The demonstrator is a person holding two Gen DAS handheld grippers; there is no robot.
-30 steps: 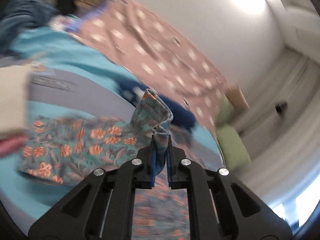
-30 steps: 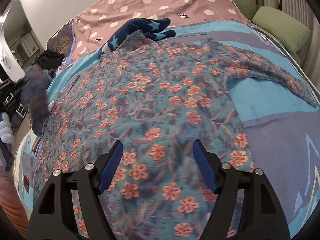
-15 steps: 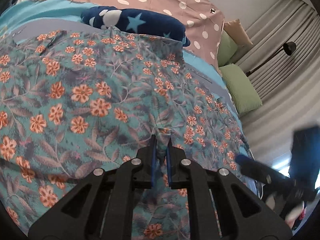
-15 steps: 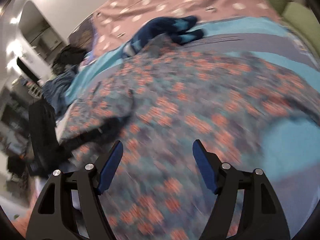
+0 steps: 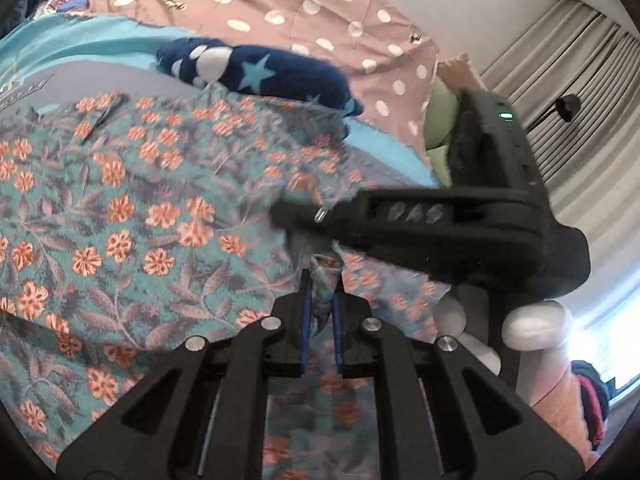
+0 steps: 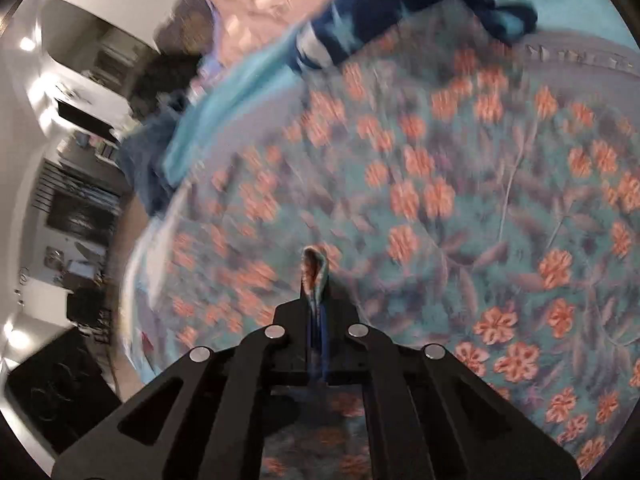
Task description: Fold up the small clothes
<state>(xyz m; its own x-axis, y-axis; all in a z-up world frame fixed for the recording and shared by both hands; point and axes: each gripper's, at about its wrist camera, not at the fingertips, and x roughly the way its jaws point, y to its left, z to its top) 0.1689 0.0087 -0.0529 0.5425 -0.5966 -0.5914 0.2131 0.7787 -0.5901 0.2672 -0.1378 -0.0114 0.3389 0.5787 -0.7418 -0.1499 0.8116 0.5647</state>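
Observation:
A teal garment with orange flowers lies spread over the bed; it also fills the right wrist view. My left gripper is shut on a pinched fold of this floral garment. My right gripper is shut on another fold of the same garment. In the left wrist view the right gripper's black body crosses just beyond my left fingertips, close over the cloth. The right wrist view is blurred by motion.
A navy garment with stars lies at the far edge of the floral one, also in the right wrist view. A pink dotted sheet, green pillows and curtains lie beyond. Dark furniture stands left of the bed.
My right gripper went from open to shut on the floral garment. It swung in beside my left gripper. My left gripper kept its hold and carried its fold across the garment.

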